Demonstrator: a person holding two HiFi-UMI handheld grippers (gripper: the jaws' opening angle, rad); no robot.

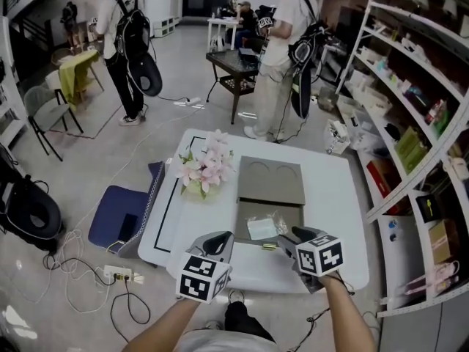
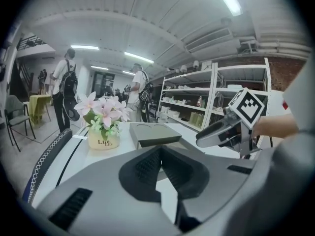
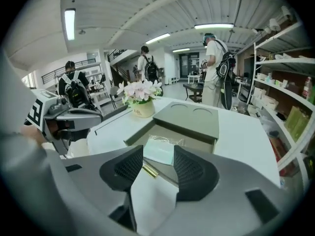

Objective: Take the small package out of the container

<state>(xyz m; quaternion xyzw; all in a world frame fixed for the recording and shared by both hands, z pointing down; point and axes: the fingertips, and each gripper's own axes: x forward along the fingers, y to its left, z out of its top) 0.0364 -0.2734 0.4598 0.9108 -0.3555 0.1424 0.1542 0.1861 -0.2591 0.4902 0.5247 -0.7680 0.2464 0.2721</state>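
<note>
Package point(image 3: 158, 150) lies flat in the container point(image 3: 139, 133); the right hand-held gripper point(image 1: 292, 237), wide open and empty, could skid over it. The left hand-held gripper point(image 2: 160, 154) is closed on nothing.

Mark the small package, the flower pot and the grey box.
small package point(image 3: 159, 151): right gripper view, middle of its pale wrapper.
flower pot point(image 2: 102, 140): left gripper view, its printed front.
grey box point(image 1: 271, 185): head view, its flat top.

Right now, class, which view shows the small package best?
The right gripper view: the small package lies close, central and unobstructed. The head view shows it tiny; the left gripper view does not show it.
</note>
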